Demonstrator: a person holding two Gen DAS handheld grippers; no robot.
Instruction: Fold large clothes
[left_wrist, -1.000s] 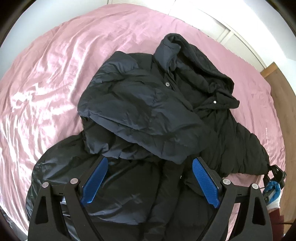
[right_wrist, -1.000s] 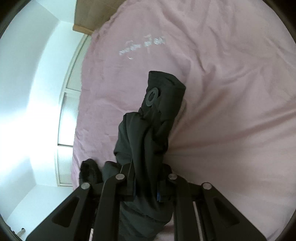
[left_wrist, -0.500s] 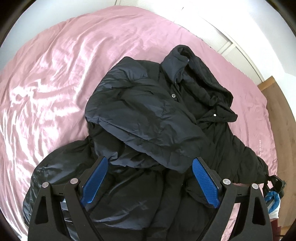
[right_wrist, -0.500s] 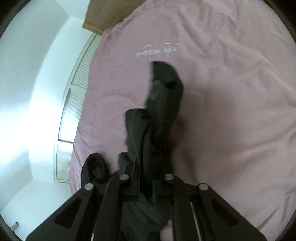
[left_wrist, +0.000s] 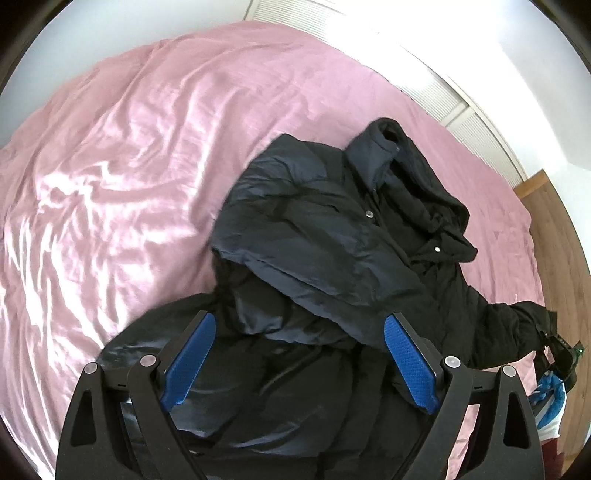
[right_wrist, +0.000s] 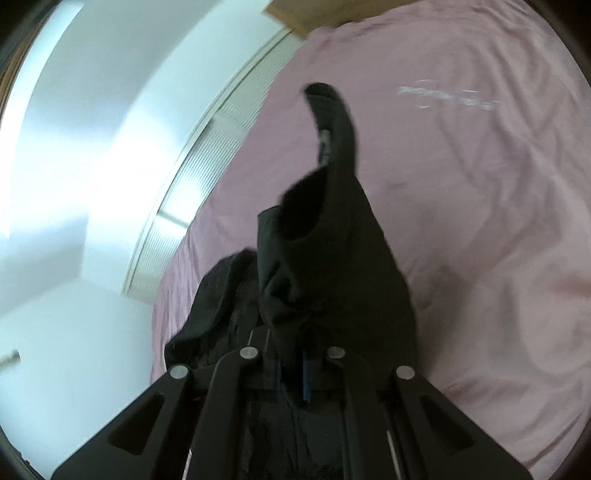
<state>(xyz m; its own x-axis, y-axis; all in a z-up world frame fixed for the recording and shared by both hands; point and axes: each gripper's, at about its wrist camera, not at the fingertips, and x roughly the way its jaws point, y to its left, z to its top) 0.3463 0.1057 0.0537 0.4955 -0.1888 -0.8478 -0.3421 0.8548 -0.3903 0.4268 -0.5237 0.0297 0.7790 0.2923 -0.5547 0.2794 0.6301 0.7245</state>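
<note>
A large black puffer jacket (left_wrist: 332, 240) lies crumpled on a pink bedsheet (left_wrist: 129, 166), its hood and collar toward the far side. My left gripper (left_wrist: 299, 350) hovers open over the jacket's lower part, and its blue pads (left_wrist: 406, 362) hold nothing. One black sleeve (left_wrist: 517, 325) stretches off to the right edge, where my right gripper (left_wrist: 561, 354) holds it. In the right wrist view the right gripper (right_wrist: 291, 369) is shut on that sleeve (right_wrist: 332, 240), which is lifted off the bed with its cuff drooping forward.
The pink bed (right_wrist: 480, 221) fills most of both views. White slatted doors (left_wrist: 461, 110) and a white wall run along the far side. Wooden floor (left_wrist: 554, 221) shows at the right, past the bed's edge. A blue and white item (left_wrist: 550, 402) lies near the bottom right.
The right gripper has risen and rolled, lifting the sleeve off the sheet. The left gripper has drifted back, so the jacket sits further right and lower in its view. Left jaws unchanged.
</note>
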